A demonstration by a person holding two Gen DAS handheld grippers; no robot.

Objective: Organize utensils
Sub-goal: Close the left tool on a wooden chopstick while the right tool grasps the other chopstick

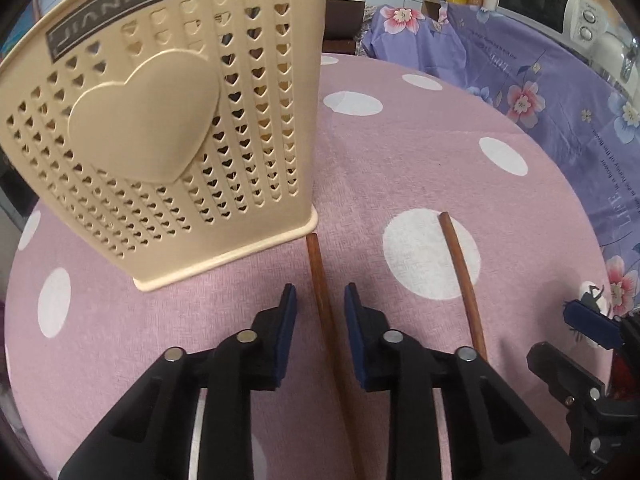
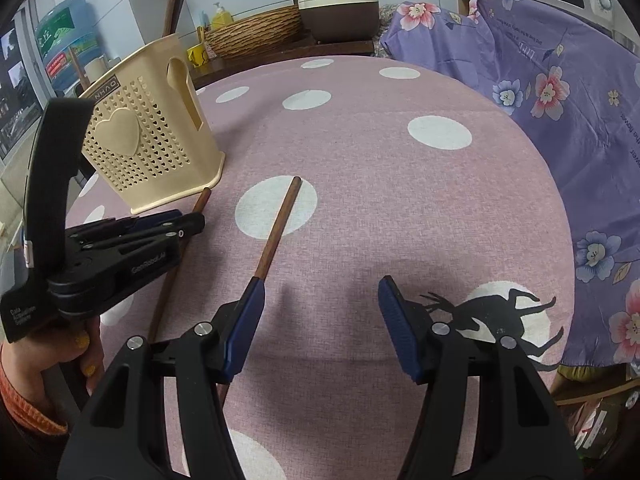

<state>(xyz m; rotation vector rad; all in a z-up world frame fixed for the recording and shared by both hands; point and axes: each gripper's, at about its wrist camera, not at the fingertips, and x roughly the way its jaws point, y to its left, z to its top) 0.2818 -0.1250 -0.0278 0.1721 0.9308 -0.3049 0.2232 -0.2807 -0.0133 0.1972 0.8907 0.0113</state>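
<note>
A cream utensil holder [image 1: 160,128] with heart-shaped holes stands on the pink polka-dot table; it also shows in the right wrist view [image 2: 148,144], with wooden handles sticking out of its top [image 2: 176,0]. Two brown wooden chopsticks lie on the cloth. The left chopstick [image 1: 324,312] runs between the open fingers of my left gripper [image 1: 320,308], not gripped; it ends near the holder's base. The right chopstick [image 1: 464,280] lies apart, also seen in the right wrist view [image 2: 276,228], passing under my left fingertip [image 2: 248,312]. My right gripper [image 2: 320,312] is open and empty.
The round table [image 2: 400,200] carries a pink cloth with white dots. A purple floral cloth [image 2: 560,100] covers something at the right. A wicker basket [image 2: 256,32], a brown pot [image 2: 340,12] and a microwave [image 1: 540,4] stand behind. My left gripper [image 2: 120,240] shows at left.
</note>
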